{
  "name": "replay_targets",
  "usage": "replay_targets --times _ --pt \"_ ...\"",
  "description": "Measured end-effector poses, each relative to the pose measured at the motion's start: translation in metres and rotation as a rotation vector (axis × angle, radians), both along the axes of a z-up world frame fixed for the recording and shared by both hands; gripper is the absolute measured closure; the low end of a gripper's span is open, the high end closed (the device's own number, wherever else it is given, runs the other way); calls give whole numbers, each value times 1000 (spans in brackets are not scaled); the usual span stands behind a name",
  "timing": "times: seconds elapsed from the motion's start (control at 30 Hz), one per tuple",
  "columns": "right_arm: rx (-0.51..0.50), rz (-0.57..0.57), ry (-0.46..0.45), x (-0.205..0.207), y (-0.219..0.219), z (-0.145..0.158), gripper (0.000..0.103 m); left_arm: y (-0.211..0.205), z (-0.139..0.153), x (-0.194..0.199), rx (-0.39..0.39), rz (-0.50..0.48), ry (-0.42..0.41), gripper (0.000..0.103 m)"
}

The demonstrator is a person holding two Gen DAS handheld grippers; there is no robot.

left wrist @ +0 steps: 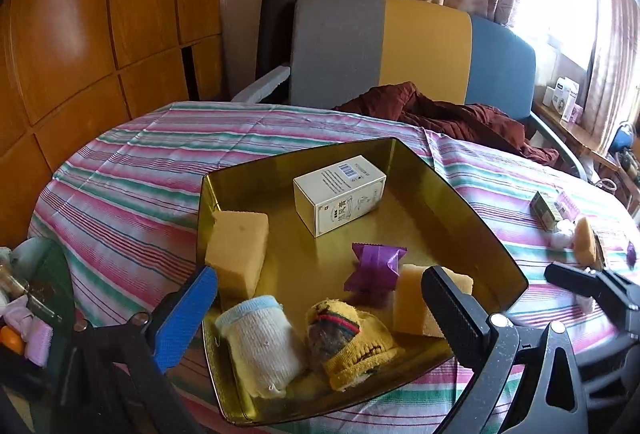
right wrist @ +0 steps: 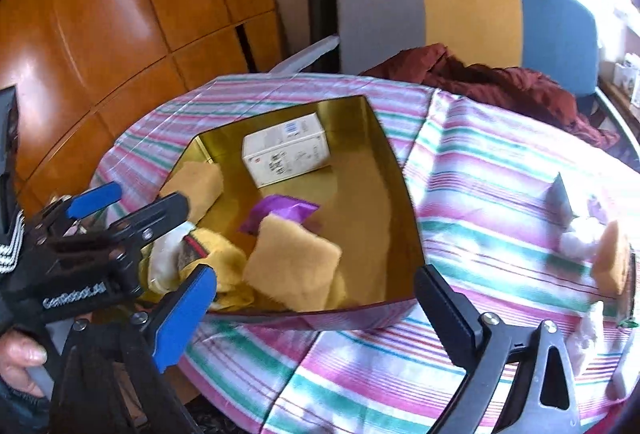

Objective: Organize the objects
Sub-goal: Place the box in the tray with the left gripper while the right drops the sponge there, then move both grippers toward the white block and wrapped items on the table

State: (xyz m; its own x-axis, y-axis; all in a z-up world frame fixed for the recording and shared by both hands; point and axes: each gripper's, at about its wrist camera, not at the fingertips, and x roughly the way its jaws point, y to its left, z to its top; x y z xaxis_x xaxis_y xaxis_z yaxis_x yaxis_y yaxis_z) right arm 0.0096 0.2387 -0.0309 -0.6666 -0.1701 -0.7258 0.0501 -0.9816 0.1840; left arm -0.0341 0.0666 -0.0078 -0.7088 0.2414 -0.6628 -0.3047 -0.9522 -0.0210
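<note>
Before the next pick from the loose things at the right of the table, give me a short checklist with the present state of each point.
1. right gripper empty, jaws wide: ok.
2. left gripper open, nothing held: ok.
3. gold tray has bare floor for more: ok.
4. Sponge on the cloth unobstructed from above: ok.
5. Small green box apart from its neighbours: cannot tell, they crowd together.
6. Tray contents settled: cannot tell, the right wrist view is blurred.

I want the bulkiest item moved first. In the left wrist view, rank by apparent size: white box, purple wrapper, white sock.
1. white box
2. white sock, close behind, though nearer the camera, so unsure
3. purple wrapper, clearly smallest
</note>
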Motion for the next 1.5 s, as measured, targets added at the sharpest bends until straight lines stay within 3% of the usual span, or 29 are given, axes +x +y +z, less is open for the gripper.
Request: replay_targets --times 0.63,1.03,1.33,1.5 --pt "45 -153 14 15 42 -2 0 9 8 22 29 -74 20 0" --pt "42 -266 -69 30 90 -18 0 34 3 34 26 -188 -9 0" --pt "51 -452 -121 55 175 -9 0 73 11 44 30 -333 -6 0" --pt "55 -681 -160 80 251 0 0 106 16 53 28 -438 -9 0"
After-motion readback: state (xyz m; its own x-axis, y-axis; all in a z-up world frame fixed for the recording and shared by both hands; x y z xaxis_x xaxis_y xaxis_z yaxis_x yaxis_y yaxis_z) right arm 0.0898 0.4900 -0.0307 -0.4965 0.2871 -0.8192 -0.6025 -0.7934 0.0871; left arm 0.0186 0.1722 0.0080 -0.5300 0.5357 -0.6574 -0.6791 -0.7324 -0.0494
